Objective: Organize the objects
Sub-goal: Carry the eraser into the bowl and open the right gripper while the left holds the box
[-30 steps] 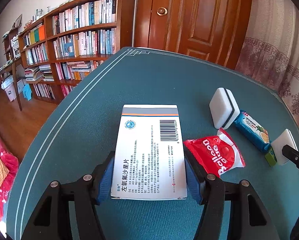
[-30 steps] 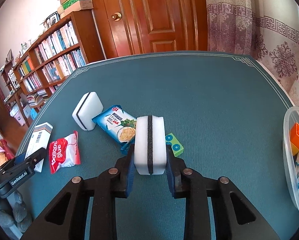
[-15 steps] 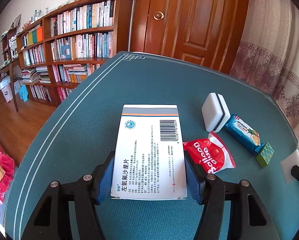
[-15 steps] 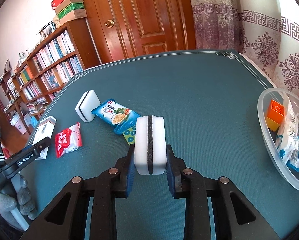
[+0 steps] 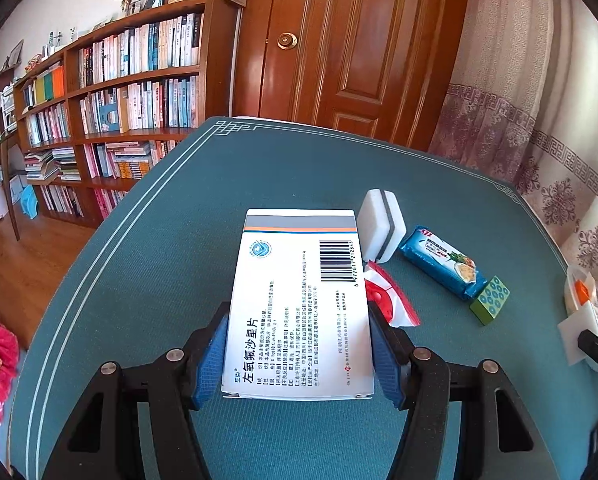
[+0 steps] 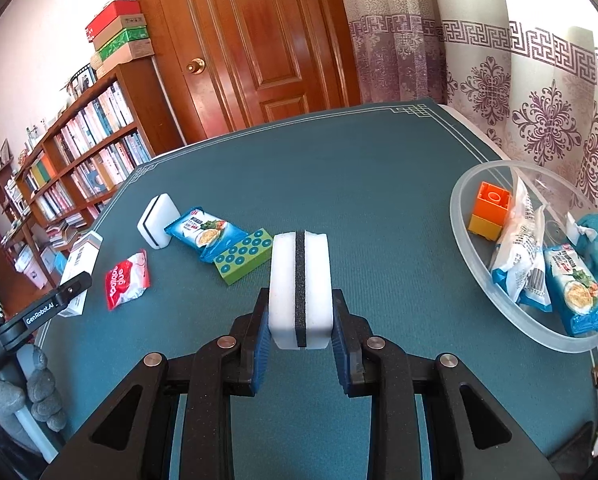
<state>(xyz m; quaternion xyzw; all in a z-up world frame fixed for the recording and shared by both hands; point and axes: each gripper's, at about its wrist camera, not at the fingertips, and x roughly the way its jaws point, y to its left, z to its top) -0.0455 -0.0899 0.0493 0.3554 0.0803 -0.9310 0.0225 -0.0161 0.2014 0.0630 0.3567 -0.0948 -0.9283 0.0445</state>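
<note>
Bowl nearer — clear, perhaps plastic, sponge gripped

We're in a home study or living room: a long wooden bookcase crammed with books runs along the wall, boxes stacked on top. A panelled wooden door with a brass knob stands behind the teal-covered table, and patterned curtains hang alongside.
</note>
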